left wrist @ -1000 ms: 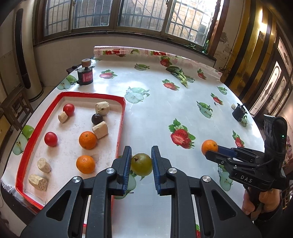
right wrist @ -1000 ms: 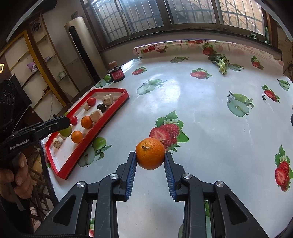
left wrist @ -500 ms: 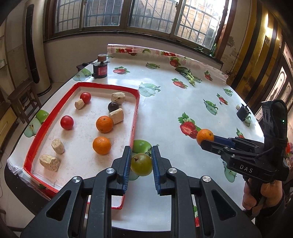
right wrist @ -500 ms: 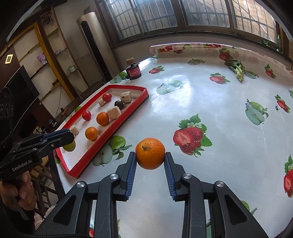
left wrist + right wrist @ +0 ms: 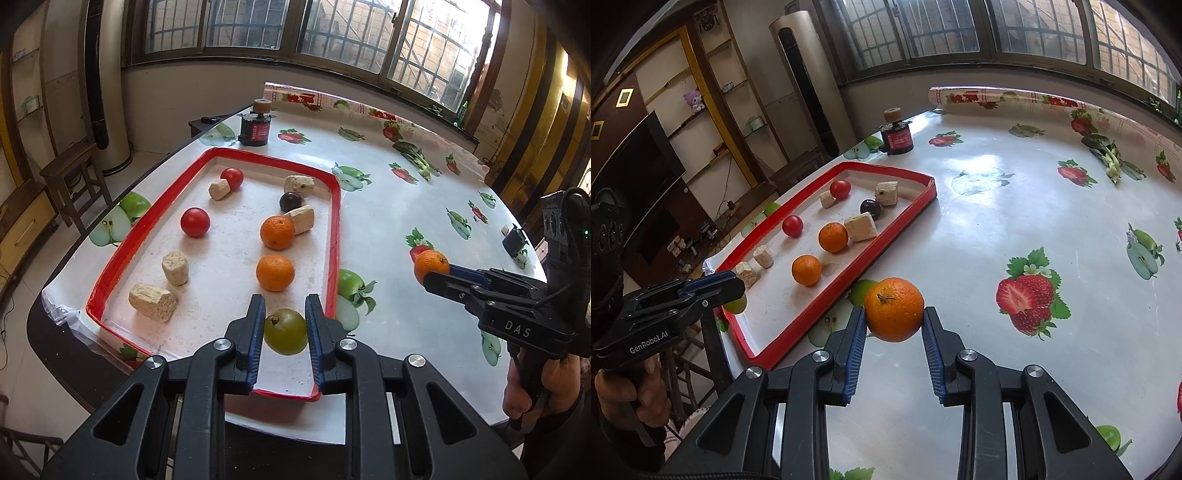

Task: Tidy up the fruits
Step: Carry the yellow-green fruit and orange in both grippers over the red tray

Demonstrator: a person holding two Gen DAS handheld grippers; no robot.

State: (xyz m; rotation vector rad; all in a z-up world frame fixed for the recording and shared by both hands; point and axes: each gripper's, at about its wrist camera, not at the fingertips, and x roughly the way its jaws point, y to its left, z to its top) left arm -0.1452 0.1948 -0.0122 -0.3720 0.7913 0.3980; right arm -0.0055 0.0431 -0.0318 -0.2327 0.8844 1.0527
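My left gripper [image 5: 285, 331] is shut on a green fruit [image 5: 285, 331] and holds it above the near right corner of the red-rimmed tray [image 5: 335, 236]. The tray holds two oranges [image 5: 275, 272], two red fruits [image 5: 194, 222], a dark plum [image 5: 290, 201] and several beige chunks [image 5: 152, 301]. My right gripper [image 5: 894, 314] is shut on an orange [image 5: 894, 309], held above the table just right of the tray [image 5: 886, 236]. The right gripper also shows in the left wrist view [image 5: 436, 275], and the left gripper in the right wrist view [image 5: 733, 295].
The table [image 5: 399, 229] has a glossy fruit-print cloth. A black and red jar [image 5: 255, 127] stands behind the tray. A small dark object [image 5: 514, 242] sits at the table's right edge. A wooden stool [image 5: 72, 177] stands on the floor to the left.
My left gripper has moved left with the green fruit, from over the table beside the tray to over the tray's near corner. The right gripper with its orange has drawn closer to the tray.
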